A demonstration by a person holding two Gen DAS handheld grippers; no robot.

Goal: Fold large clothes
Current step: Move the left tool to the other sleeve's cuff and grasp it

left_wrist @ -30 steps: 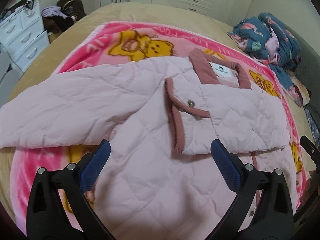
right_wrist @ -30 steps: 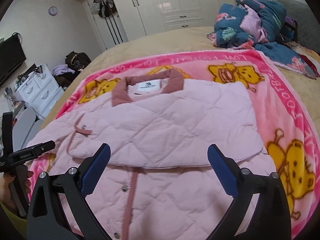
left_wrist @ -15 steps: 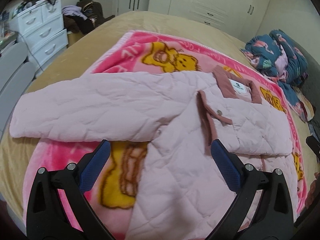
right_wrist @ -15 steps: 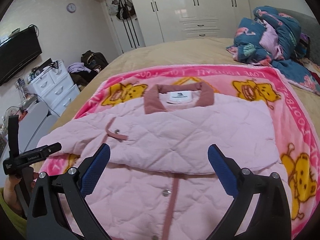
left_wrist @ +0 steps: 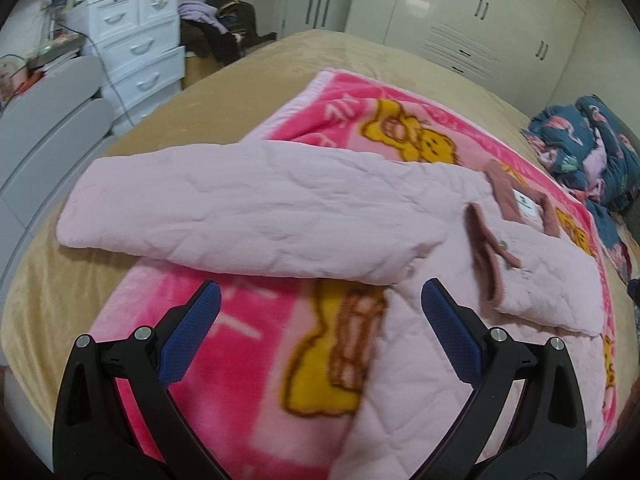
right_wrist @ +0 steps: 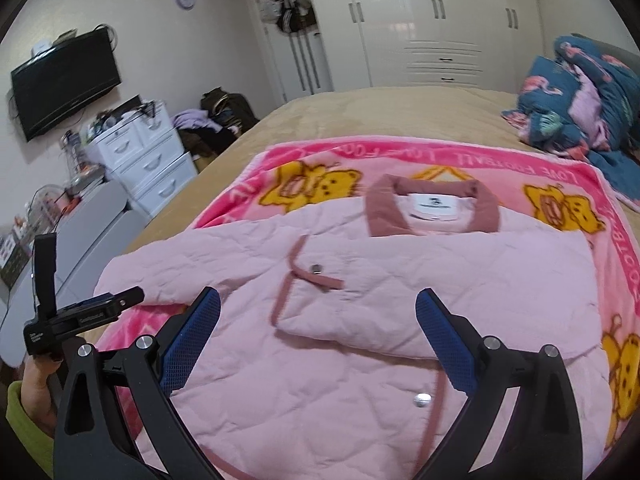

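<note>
A pink quilted jacket (right_wrist: pixel 420 280) with a dusty-rose collar (right_wrist: pixel 434 210) lies front up on a pink bear-print blanket (right_wrist: pixel 560 176) on the bed. Its right side is folded in over the chest. Its left sleeve (left_wrist: pixel 248 216) stretches out flat toward the bed's left edge. My left gripper (left_wrist: pixel 318 334) is open and empty, hovering over the blanket just below that sleeve. My right gripper (right_wrist: pixel 318 336) is open and empty above the jacket's lower front. The left gripper's body also shows in the right wrist view (right_wrist: pixel 80 316).
A tan bedspread (left_wrist: pixel 360 56) covers the bed. A bundled blue flamingo-print quilt (right_wrist: pixel 580 96) lies at the far right. White drawers (left_wrist: pixel 136 52), a clothes pile (left_wrist: pixel 216 28) and a wall television (right_wrist: pixel 64 84) stand left of the bed; white wardrobes (right_wrist: pixel 420 20) are behind.
My left gripper has swung left, away from the jacket's body toward the outstretched sleeve. My right gripper has drawn back and tilted up a little. The jacket has not moved.
</note>
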